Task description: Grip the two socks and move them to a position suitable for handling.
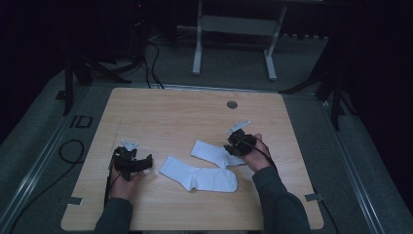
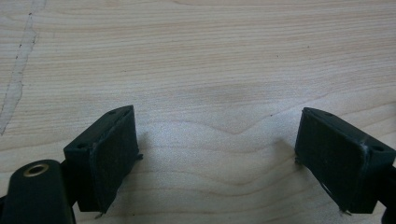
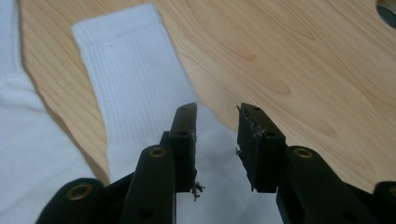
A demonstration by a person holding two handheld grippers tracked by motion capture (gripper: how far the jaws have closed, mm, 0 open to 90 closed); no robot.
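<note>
White ribbed sock (image 3: 135, 93) lies flat beside a second sock (image 1: 199, 176).

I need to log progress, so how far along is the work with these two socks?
Nothing looks finished: both white socks lie loose and unpaired on the table. In hand: the right gripper, jaws parted, is over the far sock. The near sock is untouched; the left gripper is open over bare wood.

Two white socks (image 1: 202, 176) (image 1: 214, 153) lie on one wooden table (image 1: 170, 117), beside two grippers (image 1: 141, 163) (image 1: 233, 145).
</note>
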